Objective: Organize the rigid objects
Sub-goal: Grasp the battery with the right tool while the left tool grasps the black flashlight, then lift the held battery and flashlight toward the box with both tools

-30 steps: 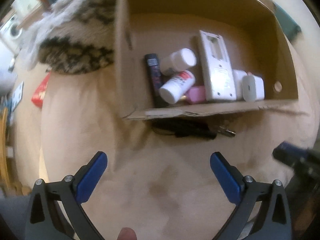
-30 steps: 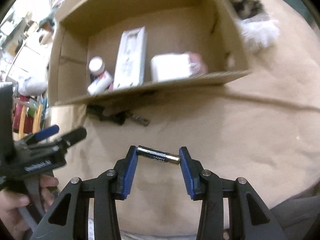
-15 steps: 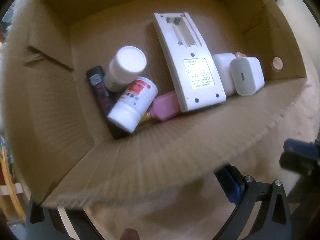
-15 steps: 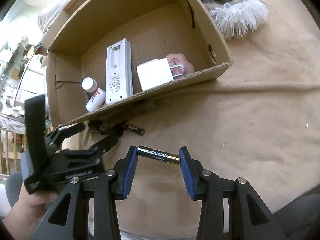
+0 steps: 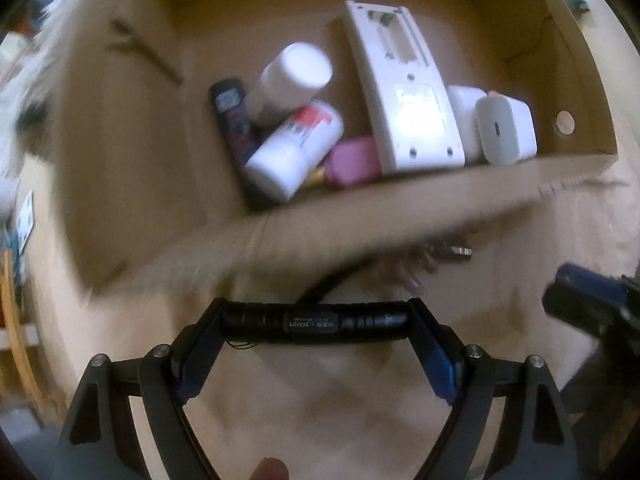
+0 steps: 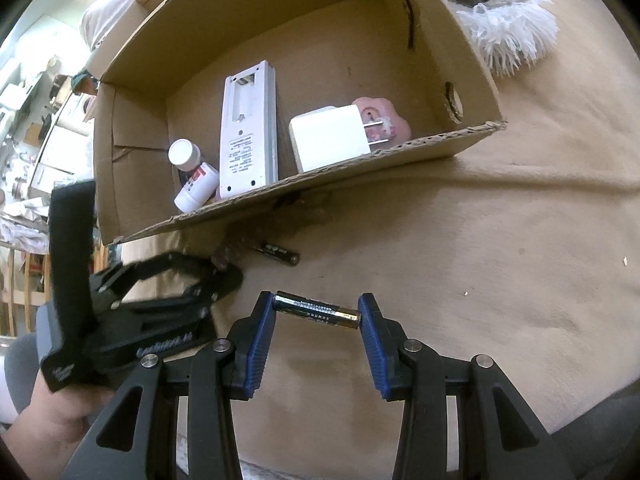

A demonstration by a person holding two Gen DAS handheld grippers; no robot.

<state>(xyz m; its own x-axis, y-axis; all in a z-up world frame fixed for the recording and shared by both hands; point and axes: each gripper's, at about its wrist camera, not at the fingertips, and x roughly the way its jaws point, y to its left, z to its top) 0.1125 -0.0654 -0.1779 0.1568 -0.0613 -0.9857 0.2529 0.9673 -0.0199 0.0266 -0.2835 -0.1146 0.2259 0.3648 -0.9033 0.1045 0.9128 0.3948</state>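
Landmark: cardboard box [image 6: 472, 136], open-topped, set on a tan blanket [image 6: 500, 248]; I place every item below by it.

1. AA battery [image 6: 316, 310]. In front of the box's near wall, clear of the blanket. My right gripper [image 6: 316, 316] has it end to end between narrow jaws, pads on the two caps, so it cannot roll out on the way to the box.

2. Black UV flashlight [image 5: 316, 322]. Just before the near wall, toward the box's left end. My left gripper [image 5: 316, 328] straddles it lengthwise, jaws closing from wide, a pad at each end; whether the pads press yet I cannot tell. I judge this the pick in hand.

3. Second AA battery [image 6: 276, 253]. On the blanket, close under the near wall; uncollected.

4. Inside the box, lying flat against the near wall: remote control [image 6: 248, 132] face down, battery bay empty; white charger plug [image 6: 332, 142]; two white pill bottles [image 5: 294, 148]; pink item [image 5: 354, 158]; dark slim stick [image 5: 232, 120].

5. Fringed rug [image 6: 516, 36]. Beyond the box's far right corner; not part of the sort.
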